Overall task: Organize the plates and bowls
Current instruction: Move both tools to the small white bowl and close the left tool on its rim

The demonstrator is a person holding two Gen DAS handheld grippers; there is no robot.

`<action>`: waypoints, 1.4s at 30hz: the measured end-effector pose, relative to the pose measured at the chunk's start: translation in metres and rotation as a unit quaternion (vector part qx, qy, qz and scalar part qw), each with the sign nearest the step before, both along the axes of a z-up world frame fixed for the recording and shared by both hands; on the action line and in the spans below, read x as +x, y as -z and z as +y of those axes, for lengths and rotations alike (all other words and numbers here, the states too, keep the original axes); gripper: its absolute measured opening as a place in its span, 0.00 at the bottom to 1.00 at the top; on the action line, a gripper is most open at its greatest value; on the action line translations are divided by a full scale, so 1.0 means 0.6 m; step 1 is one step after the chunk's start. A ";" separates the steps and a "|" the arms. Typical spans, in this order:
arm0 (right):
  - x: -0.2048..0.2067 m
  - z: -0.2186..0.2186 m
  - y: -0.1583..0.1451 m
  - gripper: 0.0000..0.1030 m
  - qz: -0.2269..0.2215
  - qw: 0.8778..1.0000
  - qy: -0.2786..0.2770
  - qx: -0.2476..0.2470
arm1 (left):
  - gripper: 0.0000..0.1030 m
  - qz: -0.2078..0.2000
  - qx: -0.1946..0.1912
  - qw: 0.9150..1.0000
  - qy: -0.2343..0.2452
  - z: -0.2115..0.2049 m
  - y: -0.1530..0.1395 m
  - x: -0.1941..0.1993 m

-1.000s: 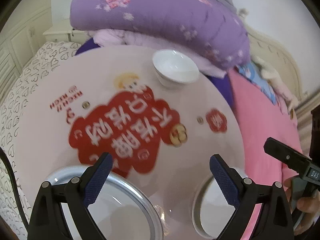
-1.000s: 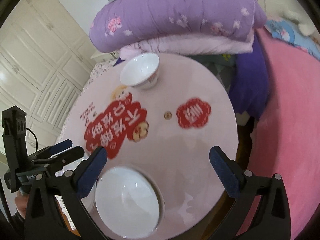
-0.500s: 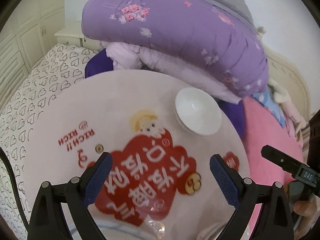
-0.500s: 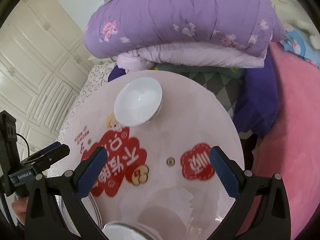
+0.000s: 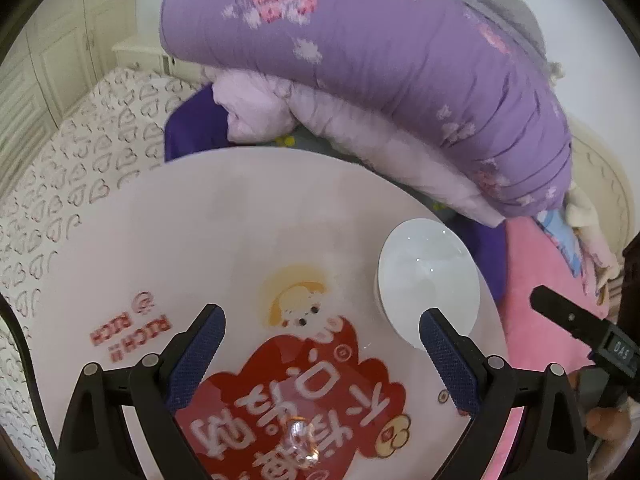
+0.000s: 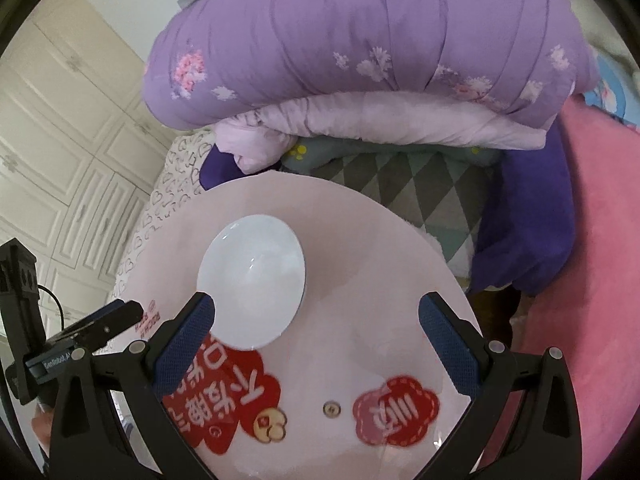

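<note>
Approach step, nothing picked up: both tools spread wide and empty over round pink table [image 5: 224,216]. White bowl [image 6: 252,286] upright on table, just ahead of right gripper [image 6: 316,326], overlapping its left finger [image 6: 186,340] in view, not between the fingers; cannot tell whether touching. Same bowl [image 5: 428,280] ahead-right of left gripper [image 5: 320,338], just past its right finger [image 5: 448,356], close to table's right edge. Left gripper's fingers otherwise over bare tabletop and red sticker [image 5: 296,400]. Likely target: this bowl, probably for right gripper since closer. Next move calls for shifting right gripper leftward to centre one finger inside the rim and one outside, then closing on the wall; glazed, smooth, likely slippery, so a firm pinch needed. No plates visible in either view, so stacking spot unknown. Around: purple quilt [image 6: 360,48] and pale lilac blanket [image 6: 400,120] piled beyond far table edge, pink bedding [image 6: 592,264] to the right, heart-print sheet [image 5: 68,168] to the left, white cupboard doors [image 6: 56,152] far left. Nothing between grippers and bowl; main hazards are the other tool close alongside in each view and bowl near table edge.
</note>
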State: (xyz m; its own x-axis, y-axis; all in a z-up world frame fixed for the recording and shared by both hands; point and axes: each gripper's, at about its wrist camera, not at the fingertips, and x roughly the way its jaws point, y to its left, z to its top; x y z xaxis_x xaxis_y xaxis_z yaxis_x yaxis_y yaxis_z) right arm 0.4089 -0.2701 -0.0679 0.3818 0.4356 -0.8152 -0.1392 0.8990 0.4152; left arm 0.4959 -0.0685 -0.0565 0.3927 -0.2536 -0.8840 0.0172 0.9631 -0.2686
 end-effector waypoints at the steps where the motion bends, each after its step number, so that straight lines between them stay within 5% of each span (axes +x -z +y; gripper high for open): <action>1: 0.006 0.004 0.006 1.00 0.004 1.000 -0.003 -0.002 | 0.93 0.005 -0.002 1.000 -0.002 -0.002 0.008 0.010; 9: 0.043 0.027 0.049 0.93 0.029 0.999 -0.013 -0.013 | 0.90 0.030 -0.008 1.000 -0.007 -0.021 0.067 0.072; 12: 0.051 0.035 0.060 0.84 0.034 0.999 -0.020 -0.019 | 0.86 0.034 -0.014 0.999 -0.004 -0.032 0.082 0.086; 14: 0.053 0.041 0.067 0.69 0.038 0.999 -0.026 -0.019 | 0.82 0.035 -0.019 0.999 0.000 -0.038 0.090 0.090; 17: 0.054 0.047 0.073 0.49 0.043 0.998 -0.029 -0.022 | 0.64 0.047 -0.033 0.998 0.003 -0.043 0.106 0.098; 24: 0.055 0.058 0.080 0.41 0.045 0.998 -0.034 -0.022 | 0.41 0.067 -0.057 0.996 0.000 -0.051 0.136 0.121; 33: 0.056 0.074 0.088 0.09 0.053 0.997 -0.046 -0.022 | 0.03 0.080 -0.091 0.993 0.003 -0.061 0.154 0.132; 42: 0.031 0.083 0.081 0.06 0.046 0.997 -0.045 -0.030 | 0.03 0.079 -0.081 0.994 0.000 -0.064 0.149 0.110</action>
